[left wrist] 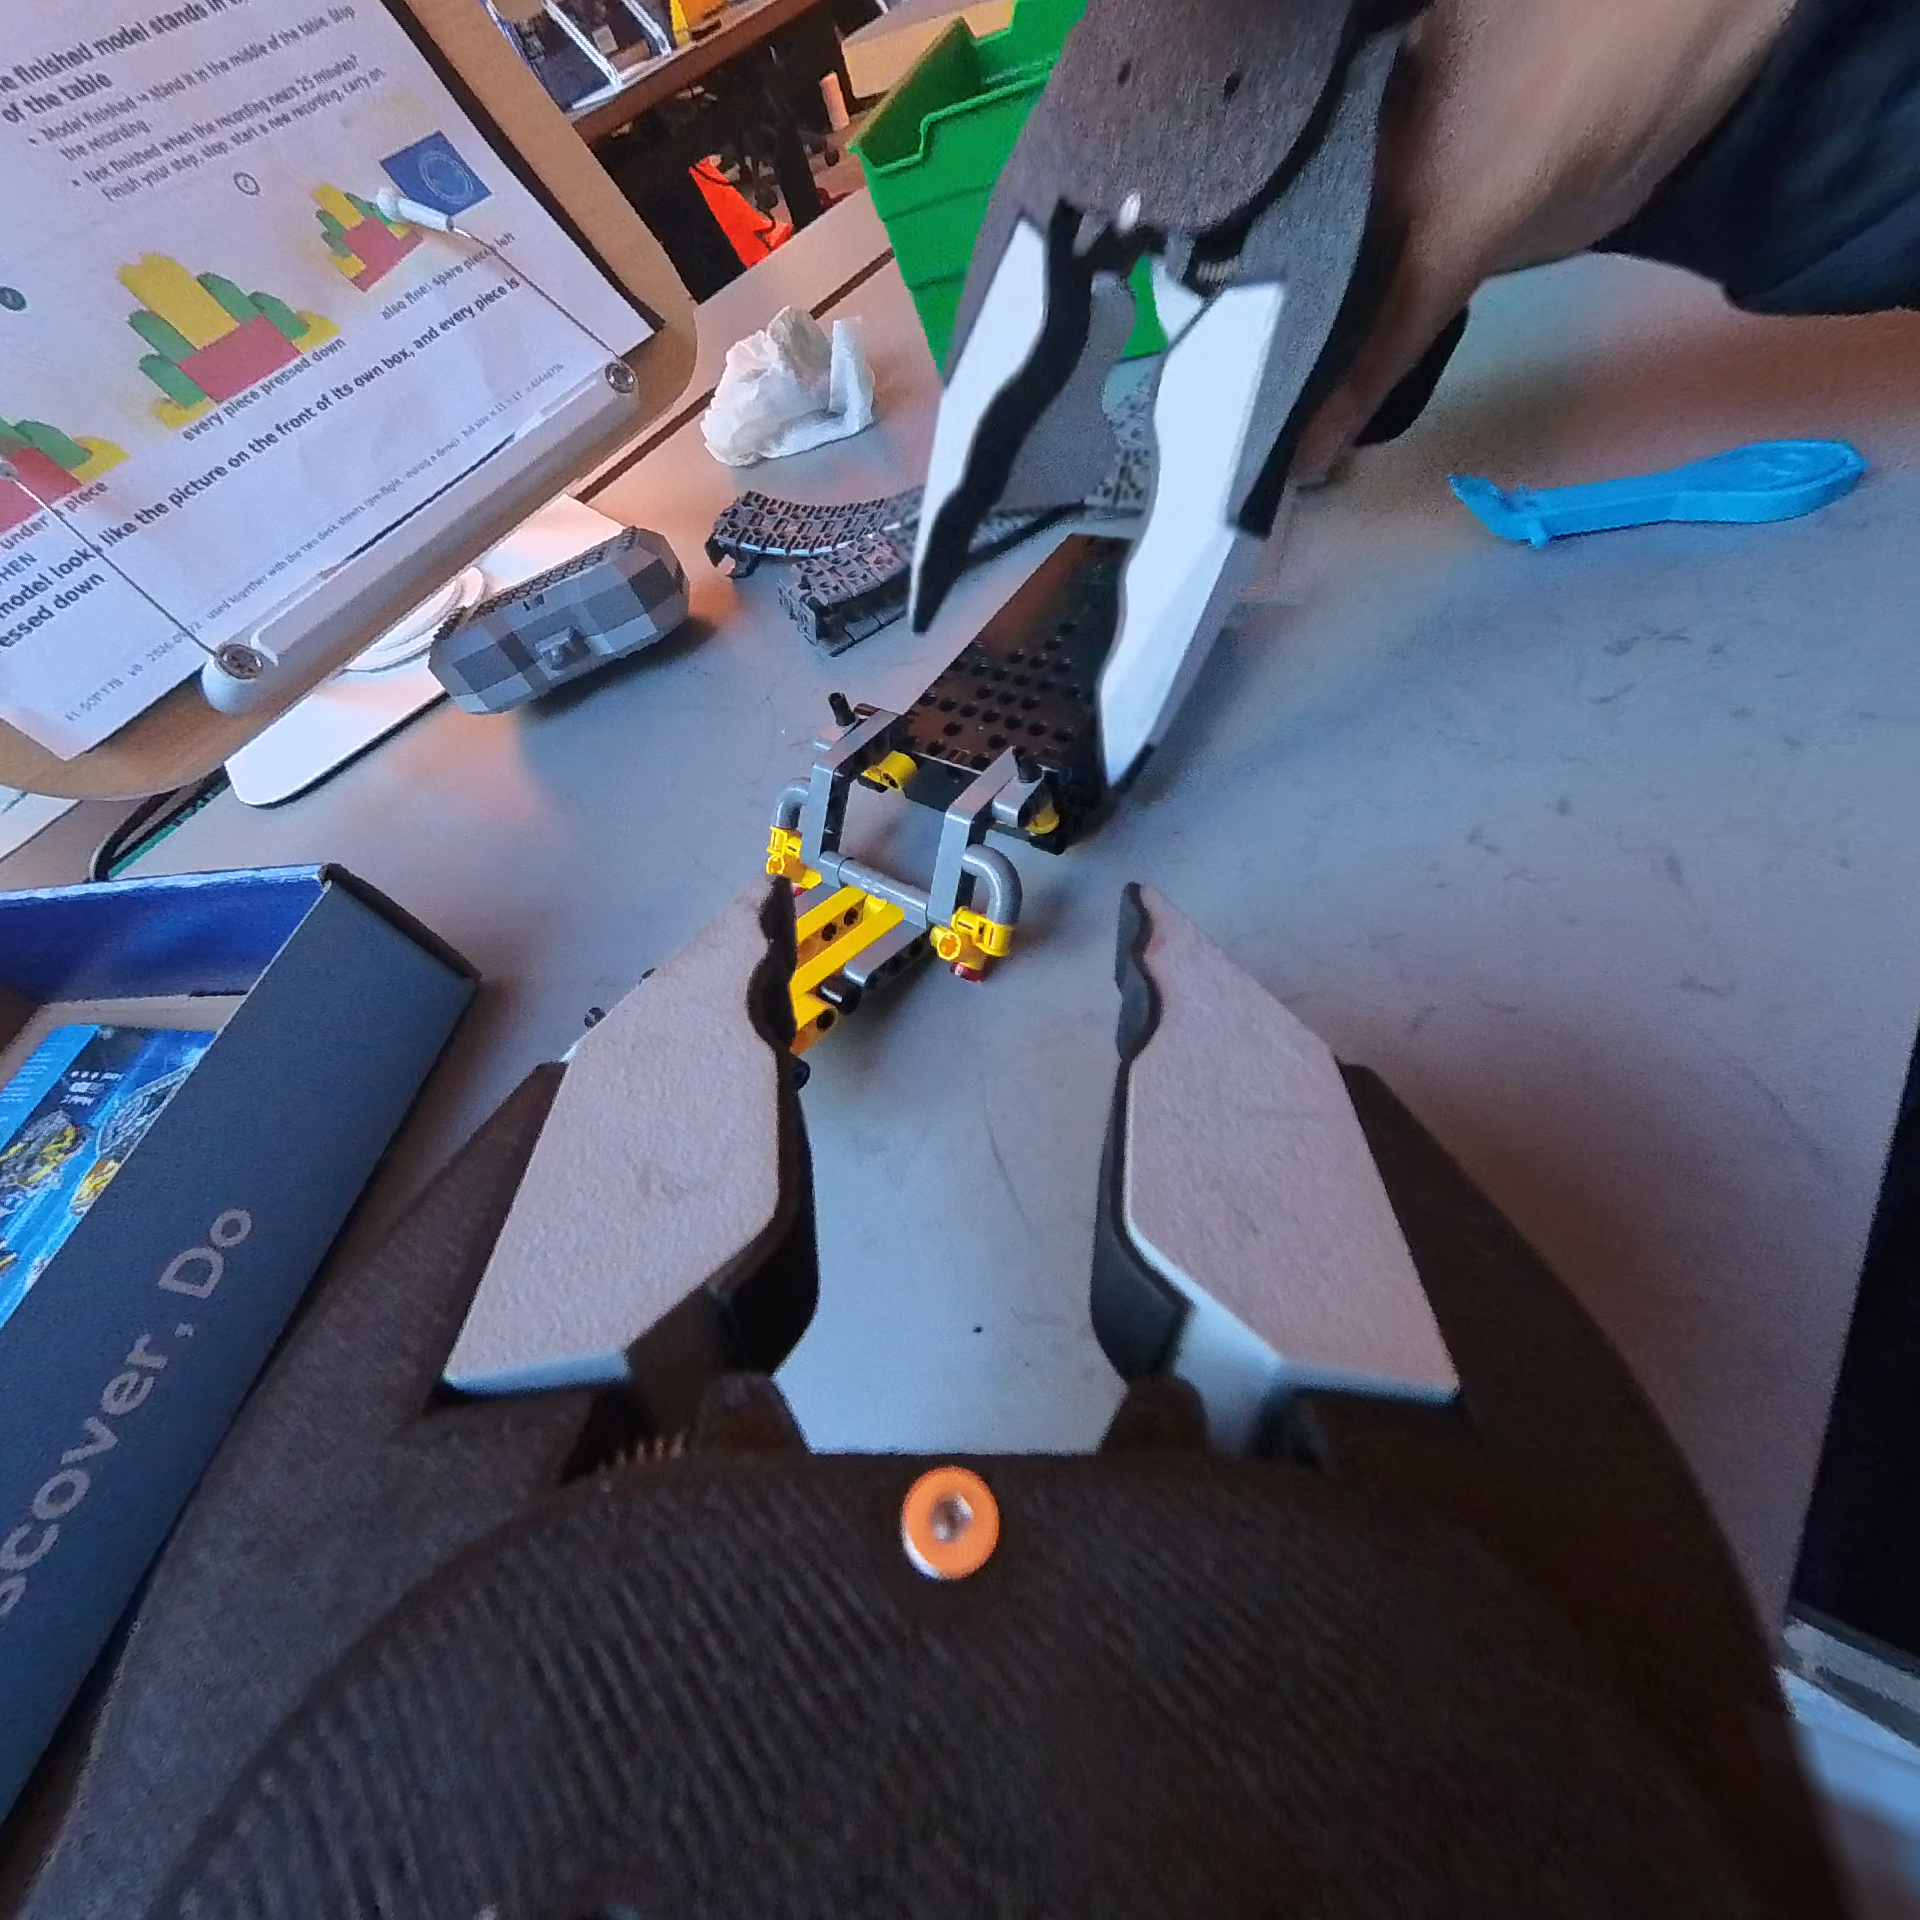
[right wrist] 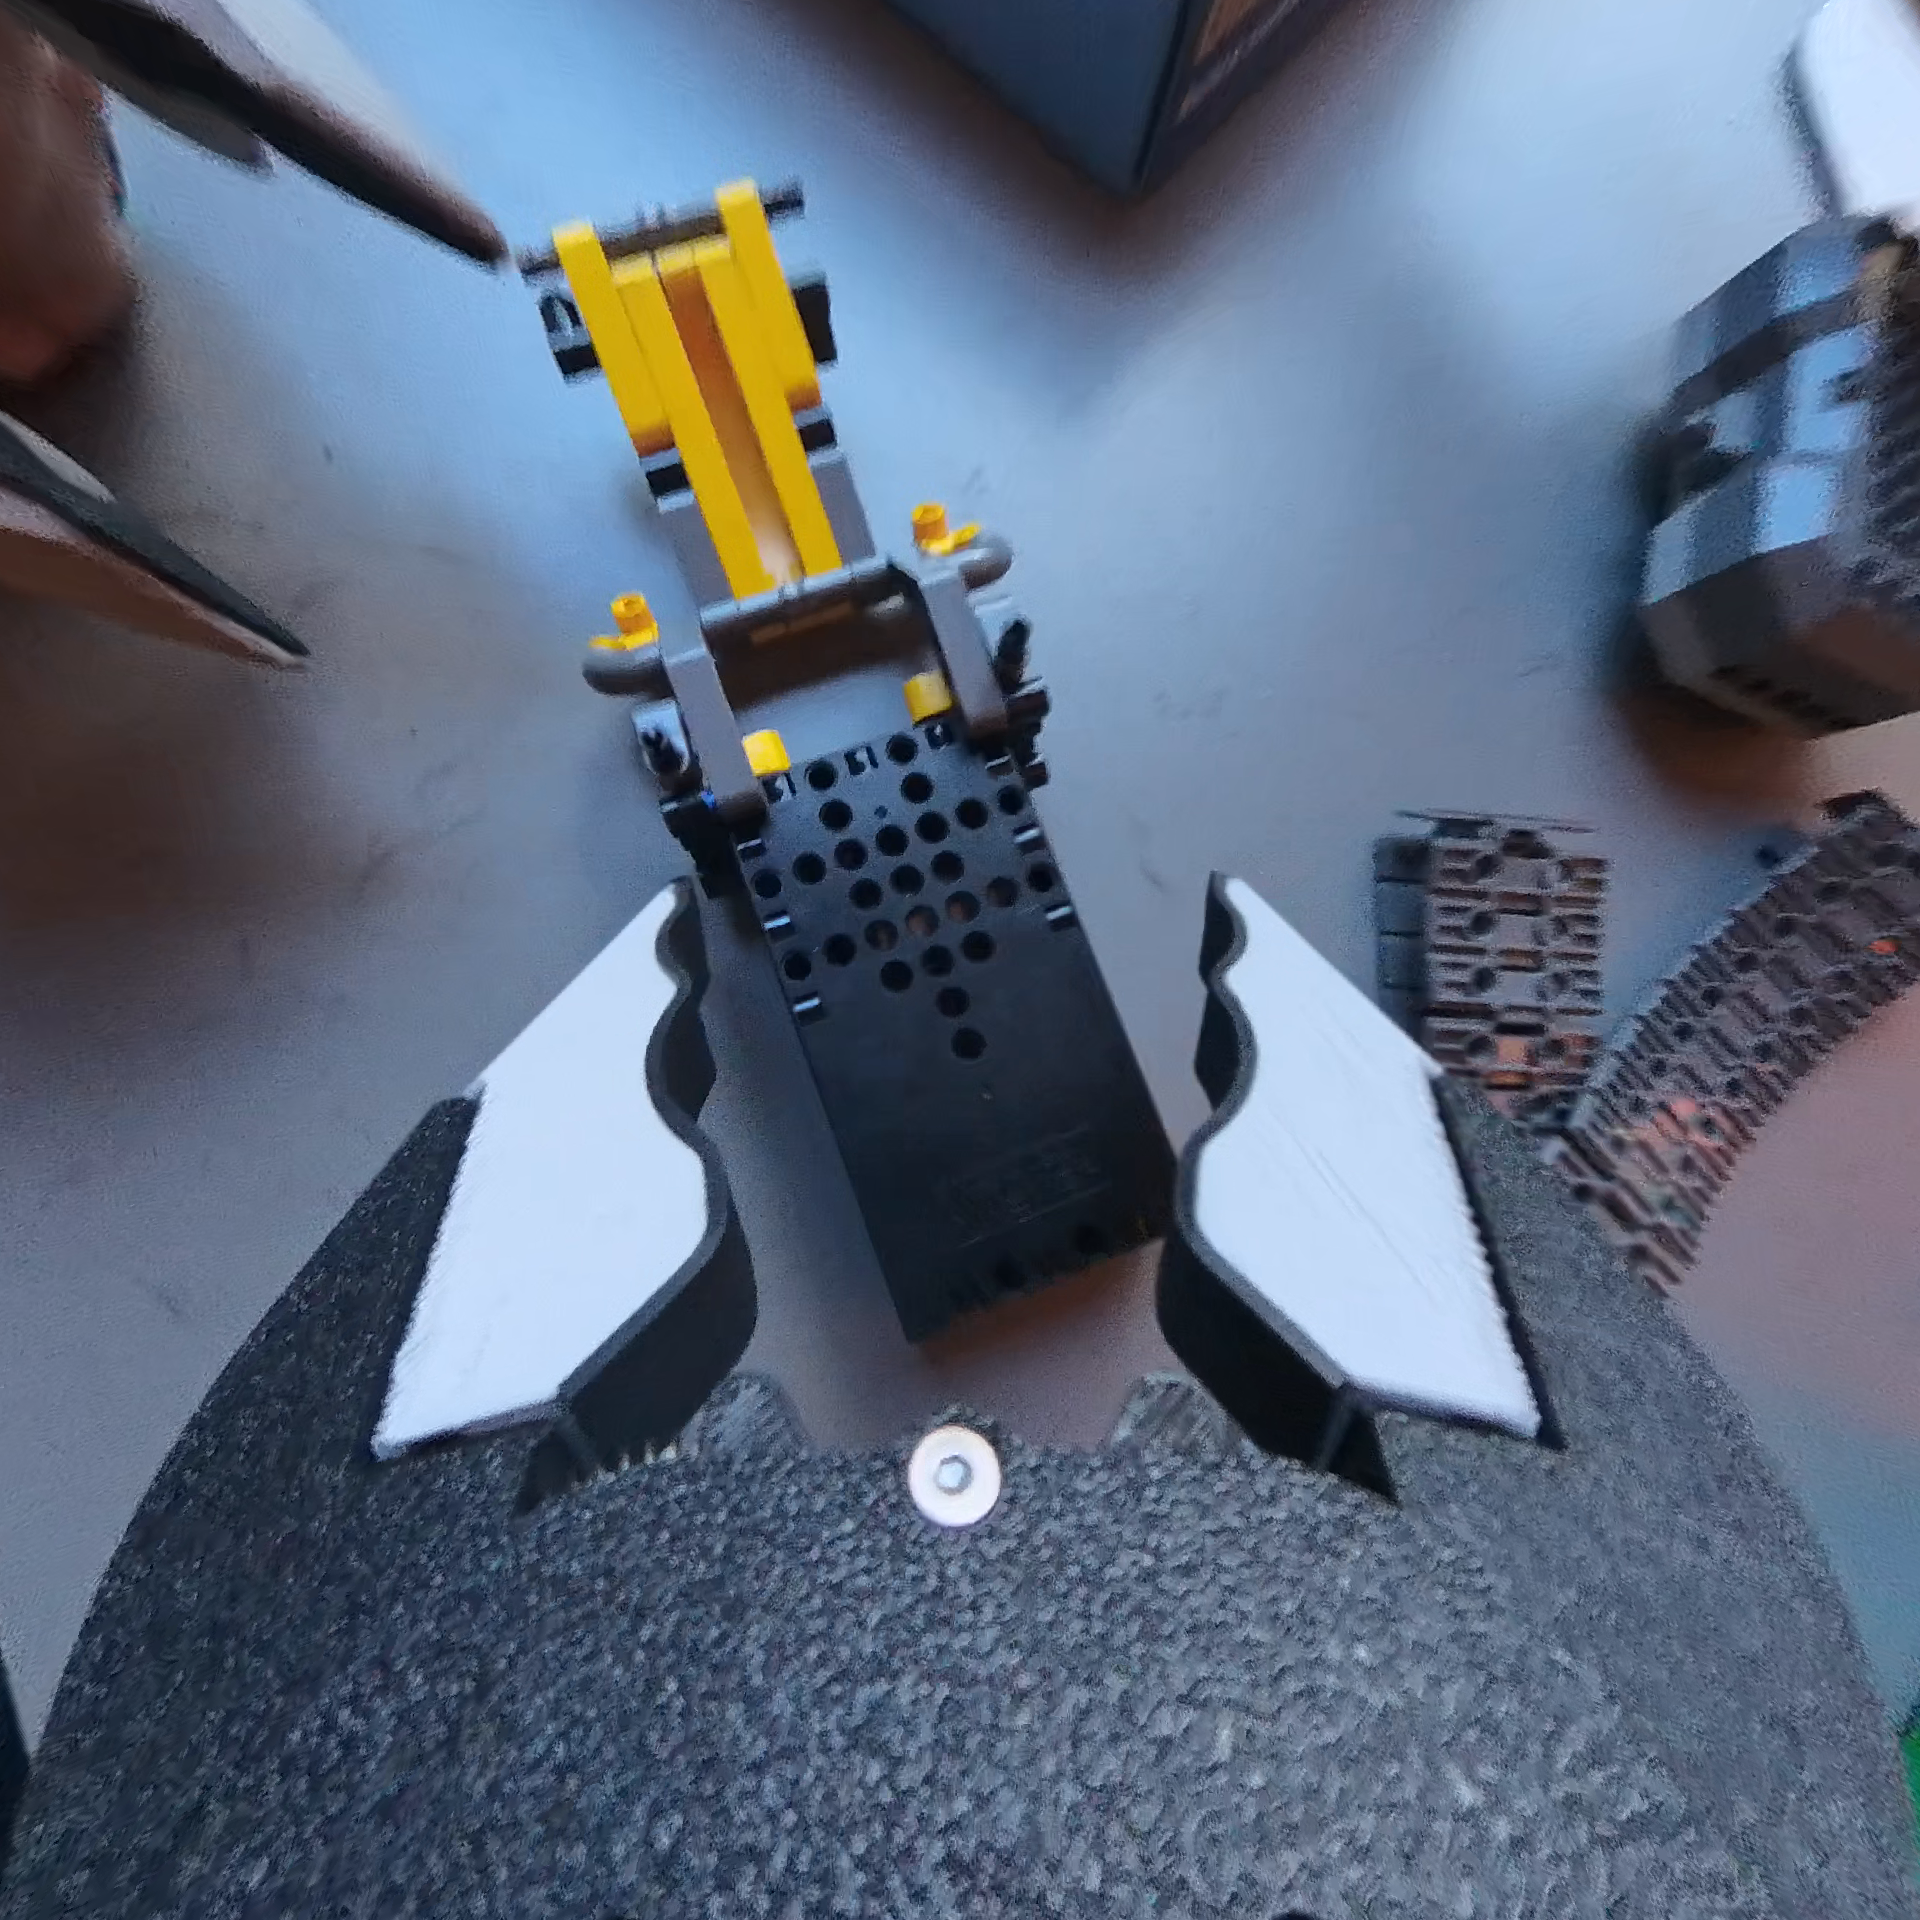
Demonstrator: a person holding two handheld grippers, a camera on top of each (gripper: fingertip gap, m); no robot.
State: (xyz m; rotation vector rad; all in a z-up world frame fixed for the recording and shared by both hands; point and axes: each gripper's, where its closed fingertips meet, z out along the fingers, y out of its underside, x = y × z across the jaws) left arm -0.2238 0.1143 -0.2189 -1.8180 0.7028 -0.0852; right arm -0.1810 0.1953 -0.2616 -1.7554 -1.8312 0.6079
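Observation:
A brick-built model lies on the grey table: a black perforated block (right wrist: pixel 914 935) with a grey frame (left wrist: pixel 894 831) and yellow beams (right wrist: pixel 717 416) at one end. My right gripper (right wrist: pixel 948 894) is open and straddles the black block, one finger on each side; it is not closed on it. It also shows in the left wrist view (left wrist: pixel 1023 691), coming down from above. My left gripper (left wrist: pixel 951 935) is open and empty, its tips just short of the yellow end, with the left fingertip (left wrist: pixel 764 935) beside the yellow beams. It also shows in the right wrist view (right wrist: pixel 390 447).
A grey brick-built lump (left wrist: pixel 561 623) and black track links (left wrist: pixel 821 551) lie beyond the model. A blue brick-separator tool (left wrist: pixel 1662 499) lies at the right. A crumpled tissue (left wrist: pixel 790 384), a green bin (left wrist: pixel 956 156), an instruction sheet on a stand (left wrist: pixel 260 312) and a blue box (left wrist: pixel 156 1195) are nearby. To the grey brick-built lump (left wrist: pixel 561 623): right tips about 15 centimeters, left tips about 25 centimeters. My right wrist view (right wrist: pixel 1763 434) looks at it from another angle.

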